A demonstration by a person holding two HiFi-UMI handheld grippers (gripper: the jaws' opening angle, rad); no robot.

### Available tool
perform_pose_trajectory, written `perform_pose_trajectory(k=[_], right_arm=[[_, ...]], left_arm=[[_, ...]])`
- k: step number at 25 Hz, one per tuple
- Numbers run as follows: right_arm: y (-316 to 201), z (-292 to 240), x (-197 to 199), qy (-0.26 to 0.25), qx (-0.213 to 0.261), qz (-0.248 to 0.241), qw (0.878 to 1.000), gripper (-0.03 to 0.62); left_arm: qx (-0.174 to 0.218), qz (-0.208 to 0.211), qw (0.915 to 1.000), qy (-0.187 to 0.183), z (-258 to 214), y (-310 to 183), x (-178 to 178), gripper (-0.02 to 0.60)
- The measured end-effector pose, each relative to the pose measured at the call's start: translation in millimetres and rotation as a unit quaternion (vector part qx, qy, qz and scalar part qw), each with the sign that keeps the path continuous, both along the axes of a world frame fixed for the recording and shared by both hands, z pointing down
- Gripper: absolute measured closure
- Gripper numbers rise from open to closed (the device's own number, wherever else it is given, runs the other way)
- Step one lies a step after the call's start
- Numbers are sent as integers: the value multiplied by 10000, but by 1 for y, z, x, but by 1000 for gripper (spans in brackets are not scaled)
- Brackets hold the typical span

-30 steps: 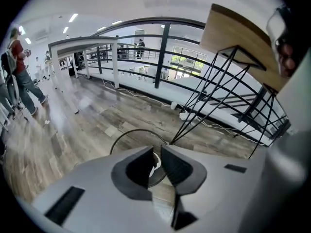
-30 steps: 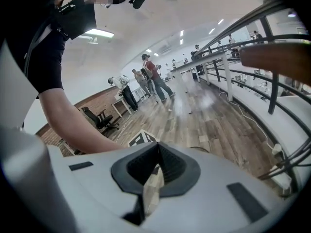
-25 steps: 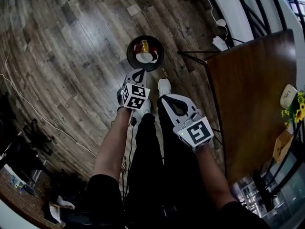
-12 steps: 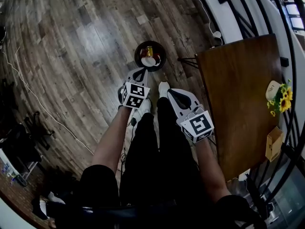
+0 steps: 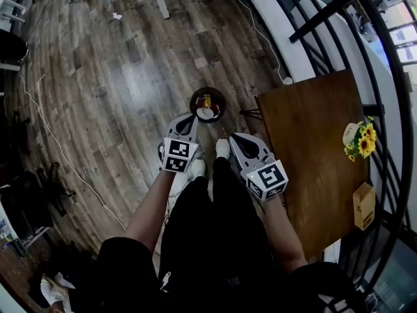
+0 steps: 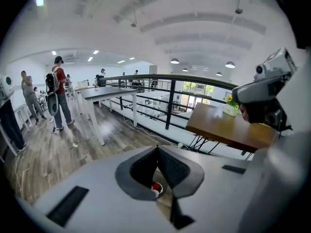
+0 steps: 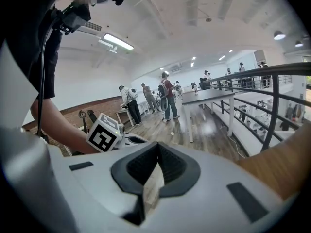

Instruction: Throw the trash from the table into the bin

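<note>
The round black bin (image 5: 207, 104) stands on the wooden floor beside the brown table (image 5: 313, 155). A yellow-red piece and a white piece of trash (image 5: 206, 112) lie inside it. My left gripper (image 5: 193, 116) hangs just short of the bin with its jaws shut and nothing in them. My right gripper (image 5: 233, 137) hangs beside it, above the person's shoe, also shut and empty. In the left gripper view the left gripper (image 6: 157, 148) has its pads meeting, and red and white trash (image 6: 155, 188) shows far below. In the right gripper view the right gripper (image 7: 158, 158) has closed, empty tips.
On the table stand a pot of yellow flowers (image 5: 360, 140) and a small cardboard box (image 5: 363, 205). A black railing (image 5: 381, 77) curves past the table's far side. A cable (image 5: 45, 129) trails over the floor at the left. Several people stand far off (image 6: 56, 91).
Both grippers have risen away from the bin, still shut and empty. The bin looks smaller and farther below, and more of the table and railing has come into the head view.
</note>
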State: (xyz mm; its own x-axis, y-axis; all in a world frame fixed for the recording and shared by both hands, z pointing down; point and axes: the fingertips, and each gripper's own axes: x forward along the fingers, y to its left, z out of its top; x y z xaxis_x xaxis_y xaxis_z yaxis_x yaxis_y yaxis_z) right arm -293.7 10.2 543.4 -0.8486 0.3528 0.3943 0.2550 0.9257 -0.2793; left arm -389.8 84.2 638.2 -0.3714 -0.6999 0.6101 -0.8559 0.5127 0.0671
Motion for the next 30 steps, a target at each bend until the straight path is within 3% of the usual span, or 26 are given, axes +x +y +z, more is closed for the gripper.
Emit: perform_pose_trajectory(k=[5,16,30], right_arm=[[-3,-35,6,-230,150,-113,9996,582],[-7,-92,14,-784,55,62,9969,582],[-1,-115,30,-954,155,161,9952,582]], left_arm=[[352,-185,9989,-236,-65,13,7,569],[942,-23,9920,-838,-174,34,35,569],[1286,3,9870,-968,-200,50,64,569]])
